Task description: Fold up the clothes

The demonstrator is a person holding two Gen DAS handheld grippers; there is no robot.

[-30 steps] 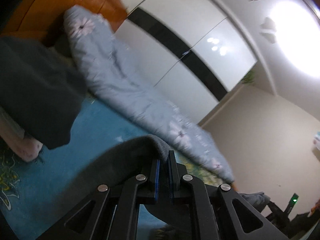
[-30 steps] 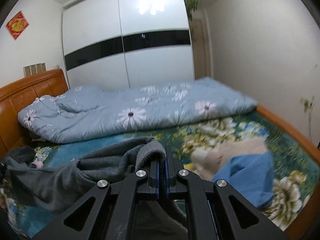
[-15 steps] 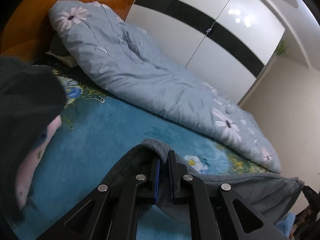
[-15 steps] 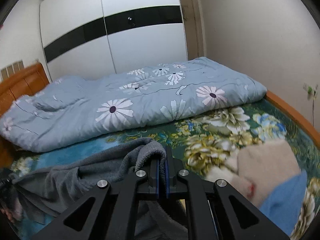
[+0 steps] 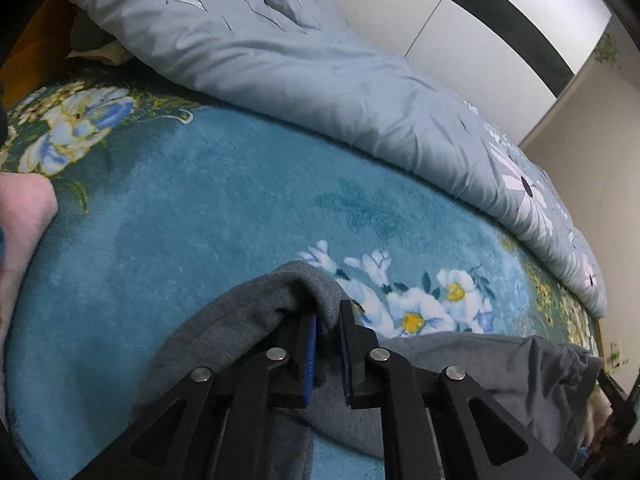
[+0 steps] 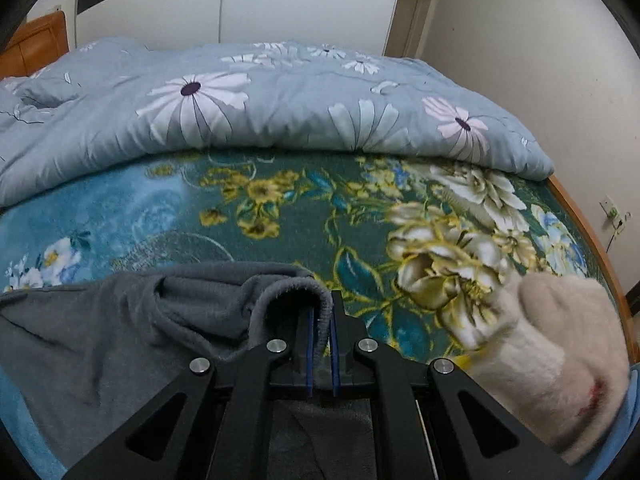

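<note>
A grey fleece garment (image 5: 472, 364) is stretched between both grippers, low over the teal floral bedspread (image 5: 208, 200). My left gripper (image 5: 327, 316) is shut on one bunched edge of it. My right gripper (image 6: 322, 308) is shut on another edge of the same garment (image 6: 120, 320), which spreads to the left in the right wrist view. The cloth below both grippers is hidden by the black fingers.
A pale blue daisy-print duvet (image 6: 248, 104) lies bunched along the far side of the bed, also in the left wrist view (image 5: 304, 64). A cream fluffy garment (image 6: 560, 352) over a blue one lies at right. A pink cloth (image 5: 20, 224) is at left. White wardrobe doors (image 6: 240, 12) stand behind.
Both grippers have tilted down and come closer to the bedspread with the grey garment held. The ceiling and the dark garment at left have left the left wrist view.
</note>
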